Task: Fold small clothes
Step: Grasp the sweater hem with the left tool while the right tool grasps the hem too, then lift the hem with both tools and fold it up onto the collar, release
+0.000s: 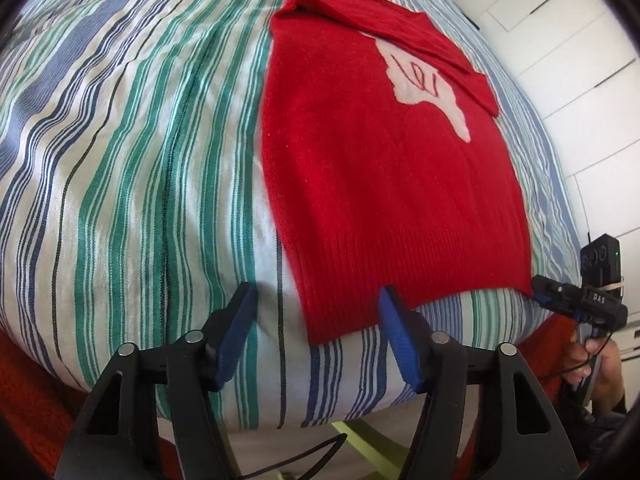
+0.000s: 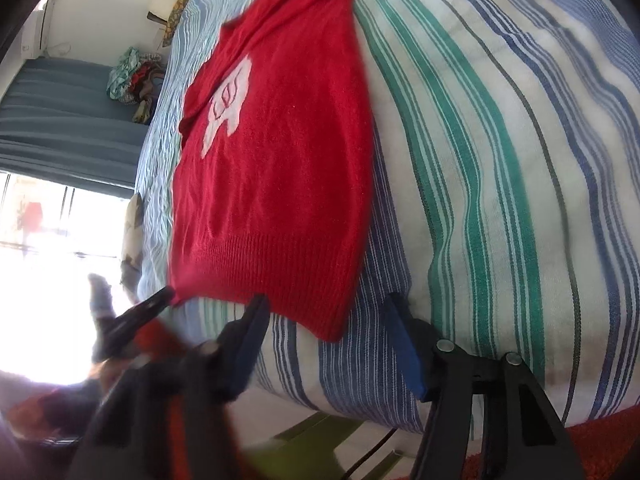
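A small red knit sweater [image 1: 368, 168] with a pale motif lies flat on the striped bed cover [image 1: 120, 160], its sleeves folded over the chest and its ribbed hem toward me. My left gripper [image 1: 316, 304] is open, its fingers straddling the hem's near left corner. In the left wrist view a second gripper [image 1: 538, 292] sits at the hem's far right corner. In the right wrist view the sweater [image 2: 272, 184] lies ahead. My right gripper [image 2: 326, 312] is open at the hem's near corner. A second gripper [image 2: 166, 294] pinches the hem's other corner.
The striped bed cover [image 2: 500, 160] bulges over the mattress edge. White cupboard doors [image 1: 580, 60] stand to the right. A pile of clothes [image 2: 136, 80] lies beside the bed, near a bright window [image 2: 48, 240]. Red rug [image 2: 600, 440] lies below.
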Action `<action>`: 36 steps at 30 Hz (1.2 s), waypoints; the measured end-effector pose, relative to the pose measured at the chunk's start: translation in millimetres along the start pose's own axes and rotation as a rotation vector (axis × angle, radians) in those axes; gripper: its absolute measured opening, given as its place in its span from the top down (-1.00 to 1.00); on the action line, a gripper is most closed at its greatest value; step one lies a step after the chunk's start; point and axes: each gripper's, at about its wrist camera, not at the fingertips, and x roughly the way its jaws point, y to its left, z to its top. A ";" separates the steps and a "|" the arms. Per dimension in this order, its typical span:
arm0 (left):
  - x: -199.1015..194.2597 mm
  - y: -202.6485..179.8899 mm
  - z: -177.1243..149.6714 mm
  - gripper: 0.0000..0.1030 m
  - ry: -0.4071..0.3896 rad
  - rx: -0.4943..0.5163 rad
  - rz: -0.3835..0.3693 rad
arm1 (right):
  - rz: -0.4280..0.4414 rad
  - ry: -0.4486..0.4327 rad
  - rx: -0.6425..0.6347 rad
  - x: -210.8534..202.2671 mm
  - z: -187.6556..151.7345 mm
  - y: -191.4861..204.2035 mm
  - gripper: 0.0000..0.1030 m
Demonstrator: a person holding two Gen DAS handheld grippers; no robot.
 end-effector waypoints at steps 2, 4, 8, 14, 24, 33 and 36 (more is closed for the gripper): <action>4.2 -2.1 0.1 0.34 0.017 0.006 -0.014 | 0.011 -0.004 -0.003 -0.9 -0.6 0.0 0.32; 7.1 -1.7 0.9 0.89 0.039 -0.011 -0.058 | 0.014 -0.006 -0.006 -1.4 0.5 0.3 0.78; -8.9 -0.6 2.8 0.93 0.006 -0.040 -0.121 | 0.026 -0.037 -0.015 -9.6 2.0 4.3 0.88; -51.0 -2.4 42.0 0.93 -0.137 -0.107 -0.274 | 0.105 -0.183 -0.025 -47.8 14.9 23.2 0.88; -44.1 -0.5 225.8 0.94 -0.334 -0.090 -0.258 | 0.093 -0.425 -0.115 -75.4 164.2 72.5 0.89; 39.7 -1.2 370.3 0.87 -0.328 -0.122 -0.098 | 0.057 -0.504 -0.047 -26.9 343.8 80.0 0.89; 63.4 16.1 387.9 0.25 -0.298 -0.189 0.032 | -0.013 -0.488 -0.034 -2.7 380.8 73.2 0.83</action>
